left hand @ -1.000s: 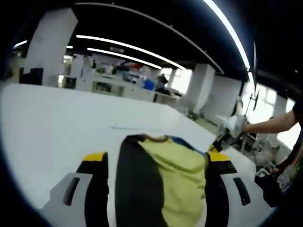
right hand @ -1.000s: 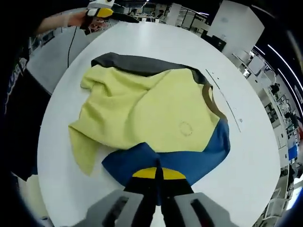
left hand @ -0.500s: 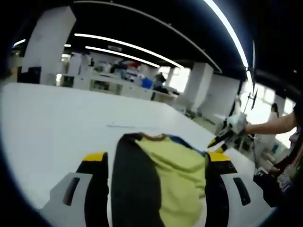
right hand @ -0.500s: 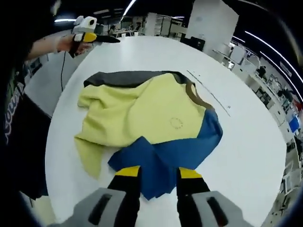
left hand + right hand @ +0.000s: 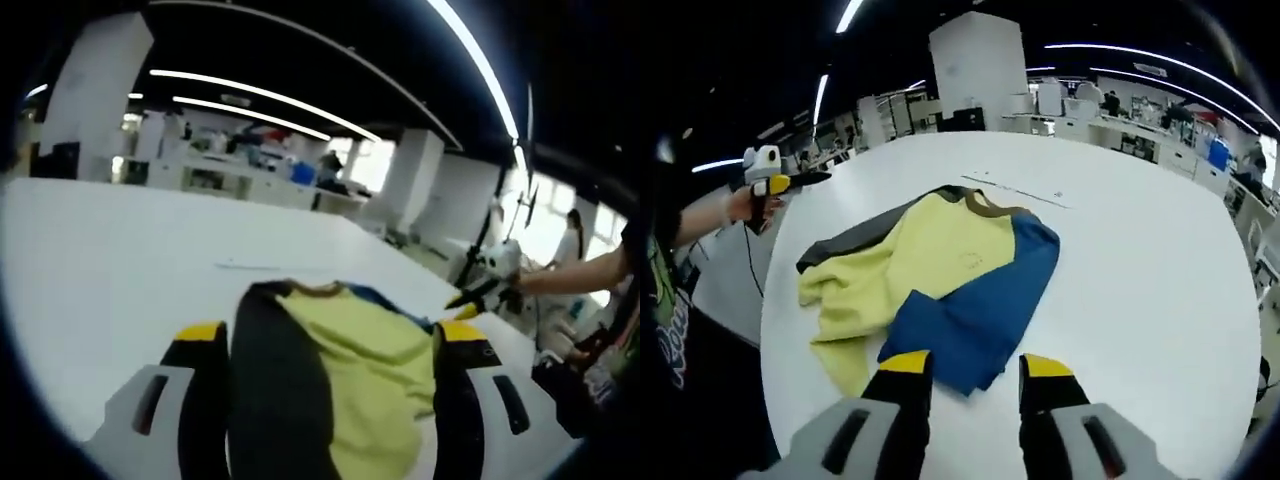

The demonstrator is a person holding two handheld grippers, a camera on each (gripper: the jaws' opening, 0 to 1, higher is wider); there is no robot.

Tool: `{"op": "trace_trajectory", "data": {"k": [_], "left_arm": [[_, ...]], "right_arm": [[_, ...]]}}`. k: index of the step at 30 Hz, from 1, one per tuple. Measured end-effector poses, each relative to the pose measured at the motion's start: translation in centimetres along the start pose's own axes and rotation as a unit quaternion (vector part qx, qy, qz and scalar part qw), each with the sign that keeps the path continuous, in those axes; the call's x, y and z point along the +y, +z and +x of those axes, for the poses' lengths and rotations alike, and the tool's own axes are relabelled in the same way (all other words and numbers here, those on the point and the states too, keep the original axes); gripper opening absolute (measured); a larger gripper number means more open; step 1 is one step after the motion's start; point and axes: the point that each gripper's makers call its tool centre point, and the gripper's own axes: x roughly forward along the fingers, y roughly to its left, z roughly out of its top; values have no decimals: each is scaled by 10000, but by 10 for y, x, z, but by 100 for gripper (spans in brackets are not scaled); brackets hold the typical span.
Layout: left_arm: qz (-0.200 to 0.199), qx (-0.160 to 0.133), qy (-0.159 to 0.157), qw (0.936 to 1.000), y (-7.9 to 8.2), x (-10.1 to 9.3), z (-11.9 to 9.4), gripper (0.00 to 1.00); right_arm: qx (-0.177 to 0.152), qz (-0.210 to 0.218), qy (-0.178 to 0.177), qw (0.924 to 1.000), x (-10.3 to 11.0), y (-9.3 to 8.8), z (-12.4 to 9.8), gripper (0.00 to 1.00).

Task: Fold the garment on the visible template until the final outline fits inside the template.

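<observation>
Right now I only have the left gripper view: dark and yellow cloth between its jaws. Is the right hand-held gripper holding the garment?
Observer: No. The right hand-held gripper is open, its jaws apart just short of the garment.
Operator: Any other colour on the garment?
Observer: A large blue panel lies folded over the yellow, nearest the right hand-held gripper.
Operator: Where is the template?
Observer: A thin line with small marks lies on the white table just beyond the collar.
</observation>
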Motion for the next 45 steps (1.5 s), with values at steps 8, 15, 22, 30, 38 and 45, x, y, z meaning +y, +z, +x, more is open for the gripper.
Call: {"op": "trace_trajectory", "data": {"k": [8, 15, 22, 30, 38, 45], "left_arm": [[85, 50, -37, 9999, 1, 0, -2, 81], [67, 36, -1, 10000, 1, 3, -4, 80], [38, 29, 8, 10000, -1, 2, -3, 80], [25, 35, 44, 10000, -4, 4, -6, 80], [-17, 43, 111, 9999, -7, 7, -10, 80], [-35, 50, 146, 9999, -8, 8, -11, 80]], "right_arm": [[-343, 704, -35, 9969, 0, -3, -9, 32], [-361, 1216, 21, 9919, 0, -11, -10, 23], [-140, 1457, 181, 9891, 10, -27, 8, 19], [-43, 1832, 192, 9829, 11, -33, 24, 15], [-194, 2547, 335, 9662, 13, -33, 28, 2], [-208, 2895, 388, 9562, 18, -35, 31, 5]]}}
